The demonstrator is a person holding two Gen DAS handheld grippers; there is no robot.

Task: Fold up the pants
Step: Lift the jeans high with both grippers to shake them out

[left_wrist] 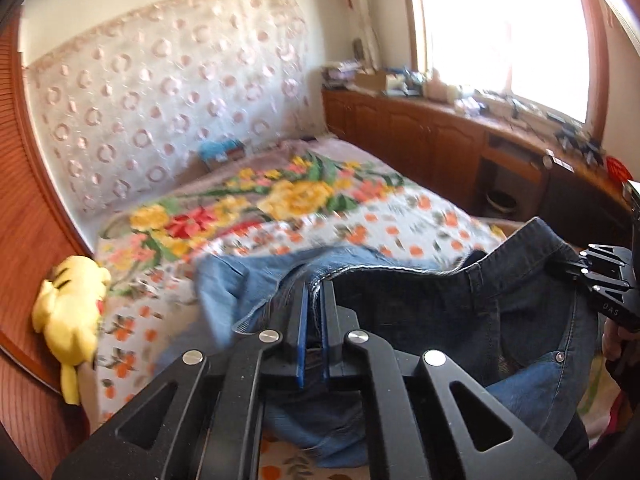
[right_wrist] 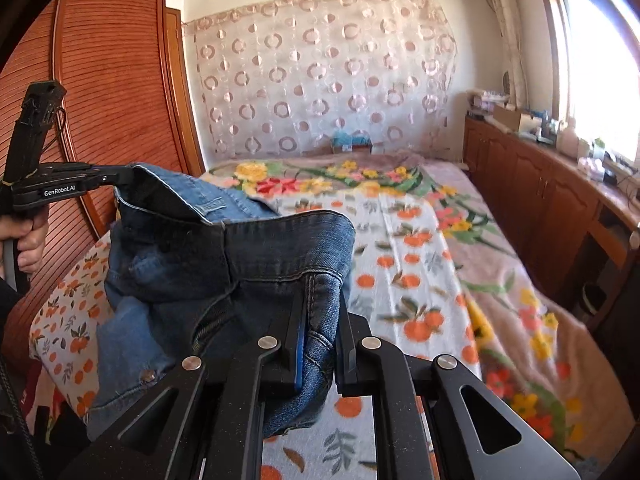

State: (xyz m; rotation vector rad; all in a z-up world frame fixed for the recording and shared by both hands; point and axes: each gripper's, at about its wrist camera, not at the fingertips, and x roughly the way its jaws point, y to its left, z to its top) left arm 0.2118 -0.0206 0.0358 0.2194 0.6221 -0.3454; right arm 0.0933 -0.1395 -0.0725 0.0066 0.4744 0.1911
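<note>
Blue denim pants (left_wrist: 500,300) hang bunched above the bed, held at the waistband from both sides. In the left wrist view my left gripper (left_wrist: 315,286) is shut on a fold of the waistband edge, with denim pinched between its blue pads. My right gripper (left_wrist: 588,268) shows at the right edge, clamped on the far side of the waistband. In the right wrist view my right gripper (right_wrist: 320,298) is shut on a thick seam of the pants (right_wrist: 240,260). My left gripper (right_wrist: 124,174) grips the raised waistband corner at the left, with a person's hand (right_wrist: 28,248) on its handle.
The bed (right_wrist: 420,260) carries an orange-print sheet and a floral blanket. A yellow plush toy (left_wrist: 72,312) lies at its left edge against the wooden wardrobe (right_wrist: 112,80). Low wooden cabinets (left_wrist: 420,132) with clutter on top run under the bright window on the right.
</note>
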